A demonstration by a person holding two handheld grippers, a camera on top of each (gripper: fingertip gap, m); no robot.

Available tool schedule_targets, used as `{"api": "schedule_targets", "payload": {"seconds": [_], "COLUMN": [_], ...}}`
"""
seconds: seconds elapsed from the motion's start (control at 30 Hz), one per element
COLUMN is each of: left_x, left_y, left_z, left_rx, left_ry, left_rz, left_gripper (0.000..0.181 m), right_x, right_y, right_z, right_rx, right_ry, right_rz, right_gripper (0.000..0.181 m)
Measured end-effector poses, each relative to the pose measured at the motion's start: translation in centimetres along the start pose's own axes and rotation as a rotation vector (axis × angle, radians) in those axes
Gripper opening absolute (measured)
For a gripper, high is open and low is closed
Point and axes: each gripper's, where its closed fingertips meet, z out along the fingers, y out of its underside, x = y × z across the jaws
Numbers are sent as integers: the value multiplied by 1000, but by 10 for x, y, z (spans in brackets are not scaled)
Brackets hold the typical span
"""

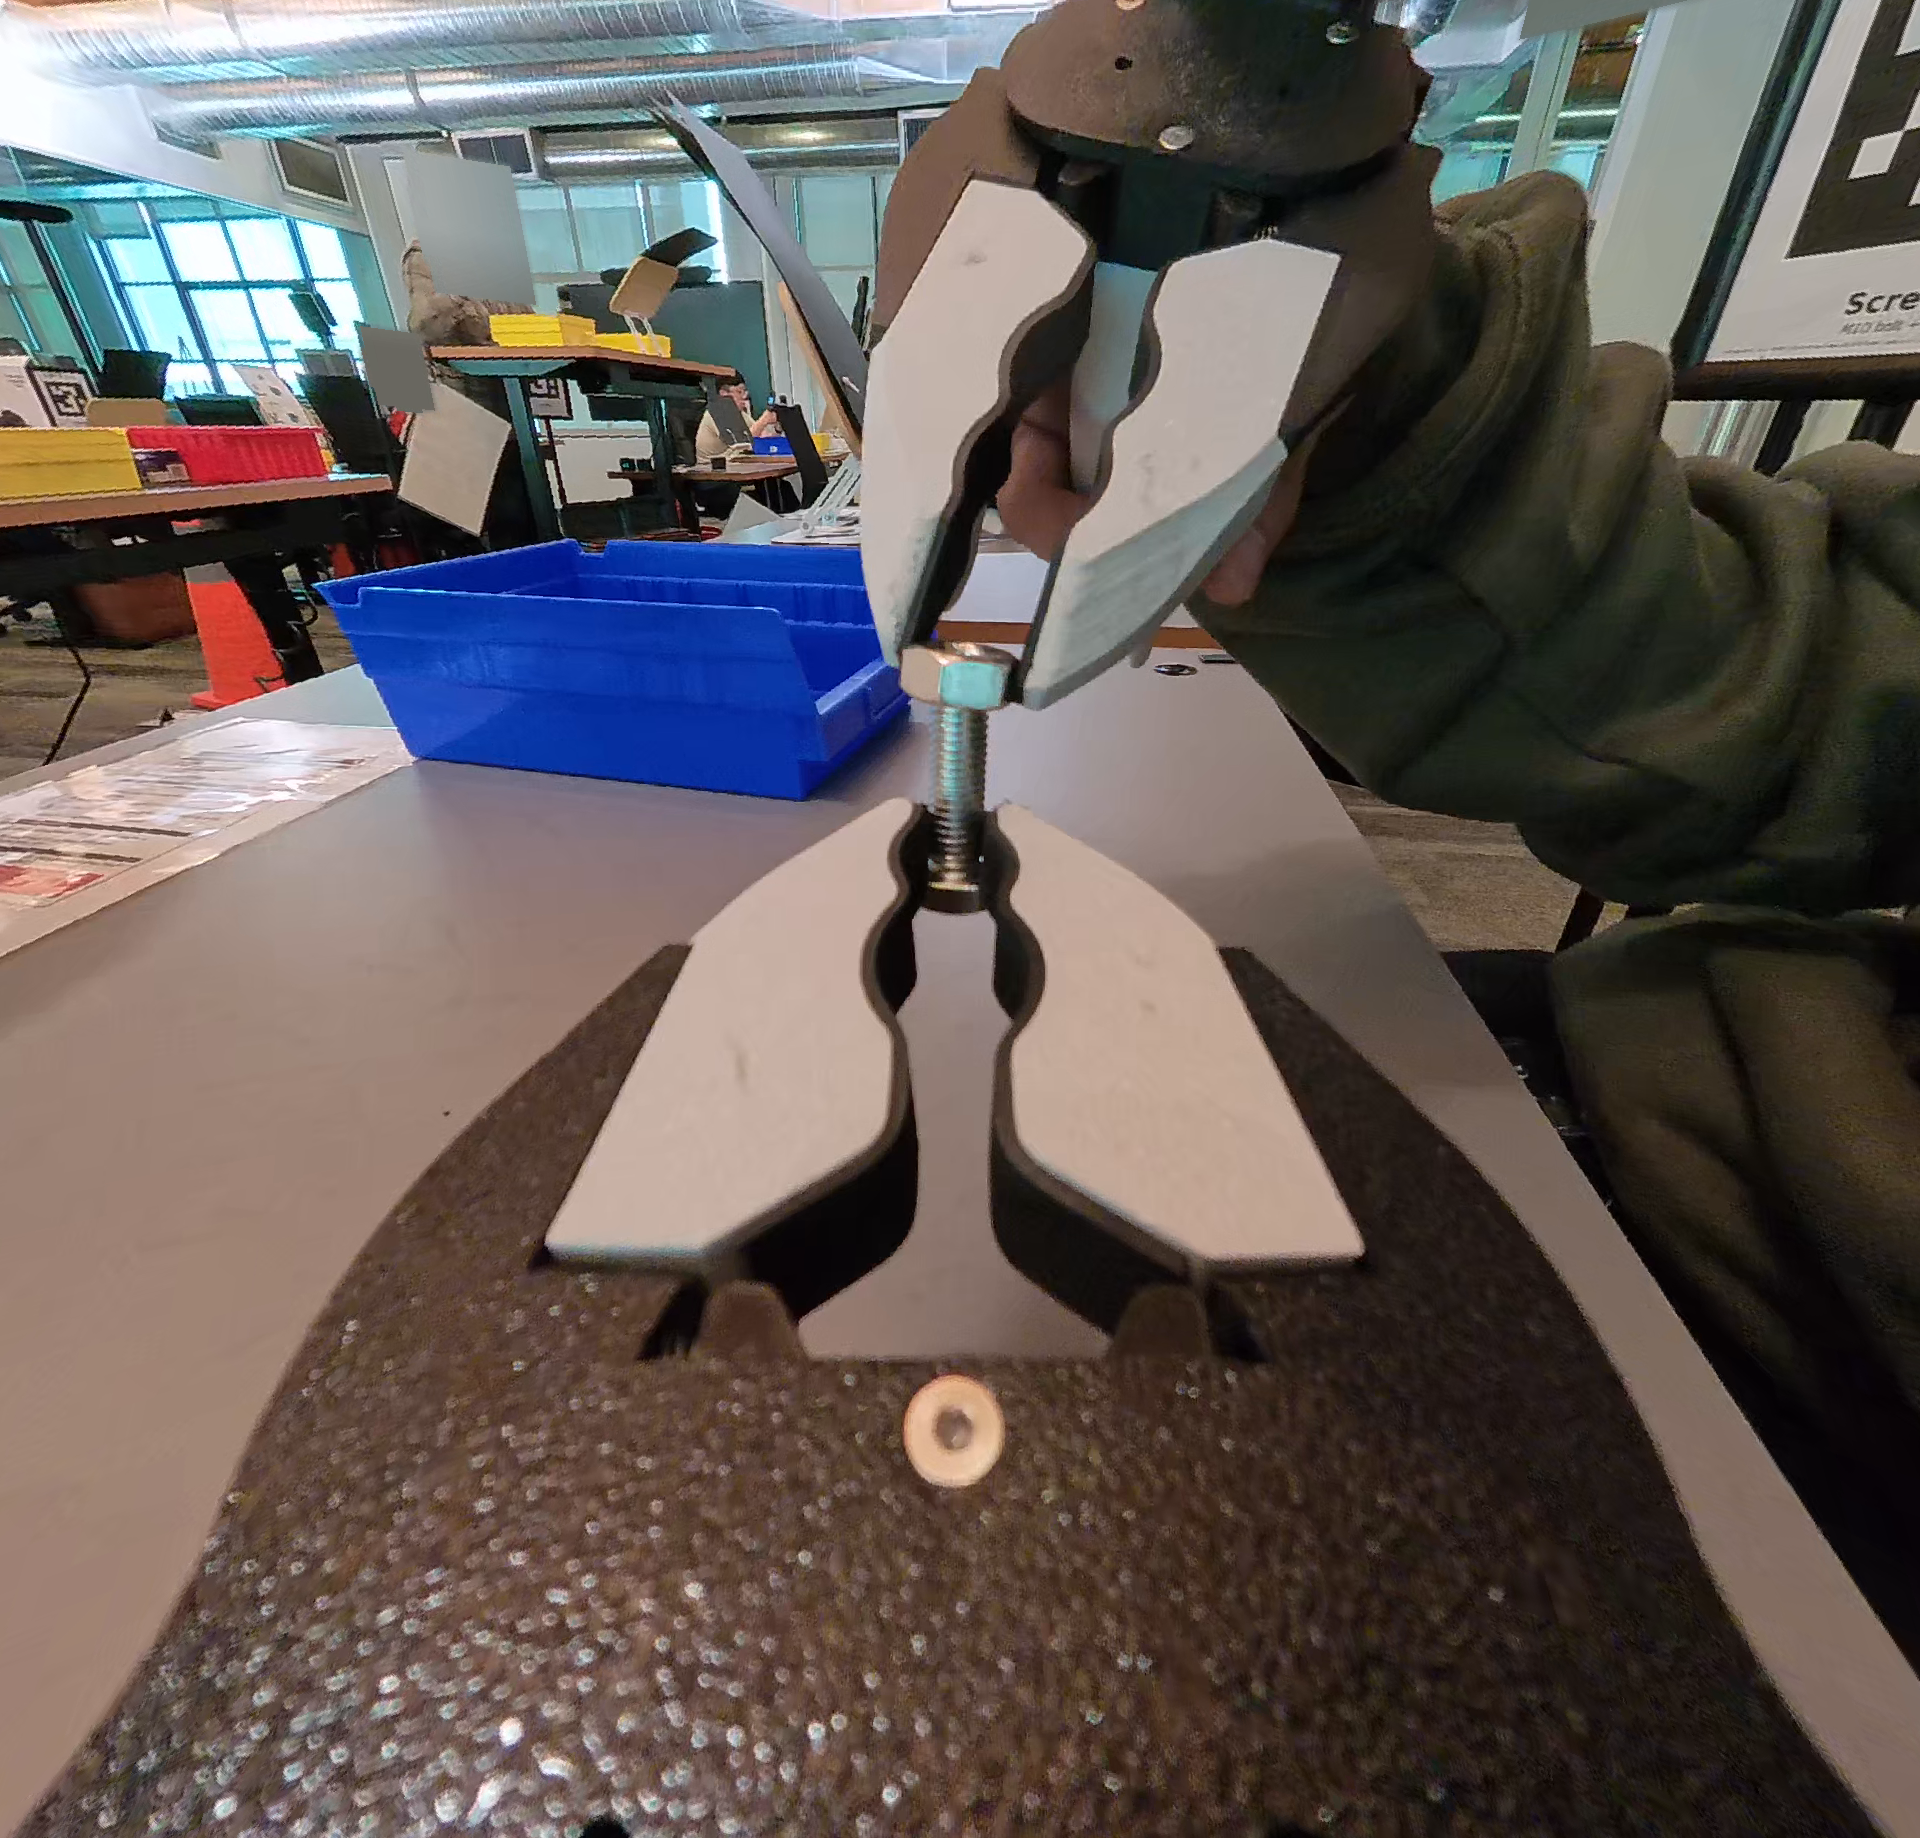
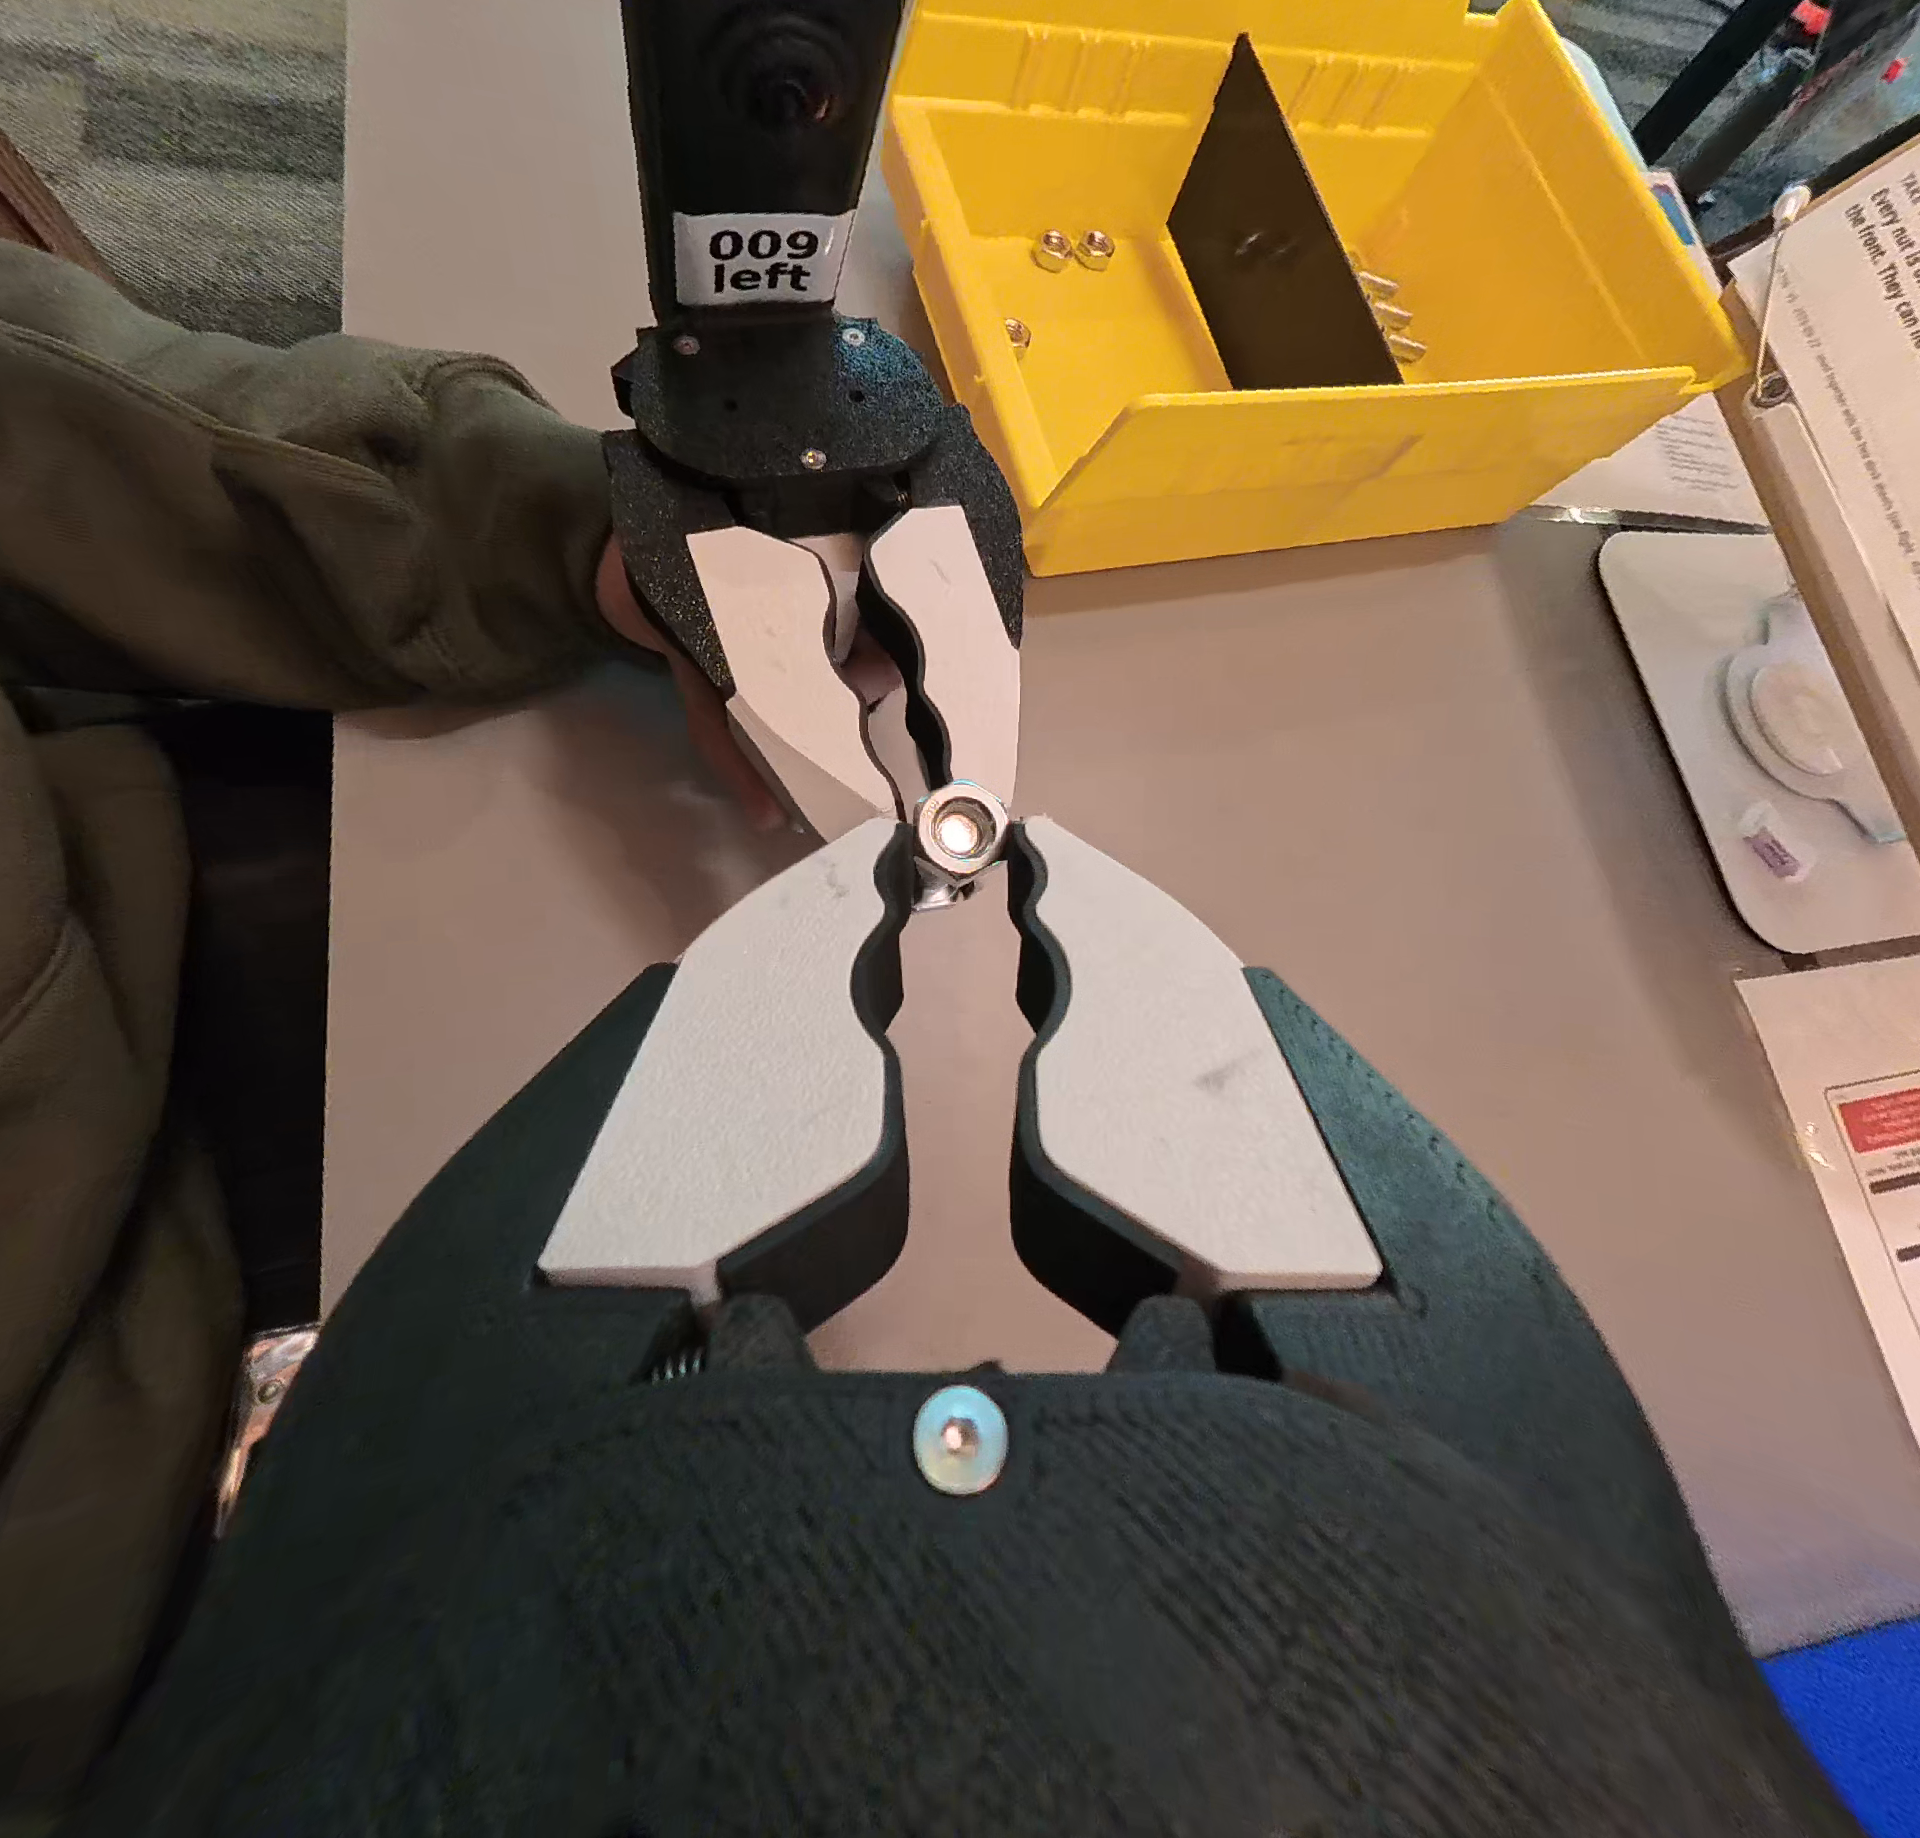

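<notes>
Right gripper (image 1: pixel 961 671) pinches upright bolt (image 1: pixel 956 760) head above left gripper (image 1: pixel 954 879).

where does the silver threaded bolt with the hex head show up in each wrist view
Left wrist view: the silver threaded bolt stands upright at centre, hex head up, held by the right gripper; its lower end sits between the left gripper fingertips.
Right wrist view: seen end-on at centre, between both grippers' tips.
Shared landmark: the grey tabletop under the bolt.
</notes>
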Motion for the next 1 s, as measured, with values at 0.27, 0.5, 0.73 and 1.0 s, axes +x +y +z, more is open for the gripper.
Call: {"api": "schedule_targets", "payload": {"seconds": [0.27,0.5,0.73,1.0], "left_x": [0,-2,-2,-2], "left_y": [-1,-3,-4,-4], "left_z": [1,-1,-1,-1], "left_rx": [10,32,37,37], "left_ry": [5,3,3,0], "left_rz": [-15,-38,-44,-47], "left_gripper": [9,9,9,9], "right_x": [3,1,0,-2], "right_y": [1,-2,-2,3], "right_z": [0,1,4,1], "right_rx": [14,74,120,89], "right_ry": [18,31,41,41], "right_rz": [-2,34,76,83], "right_gripper": [22,29,25,23]}}
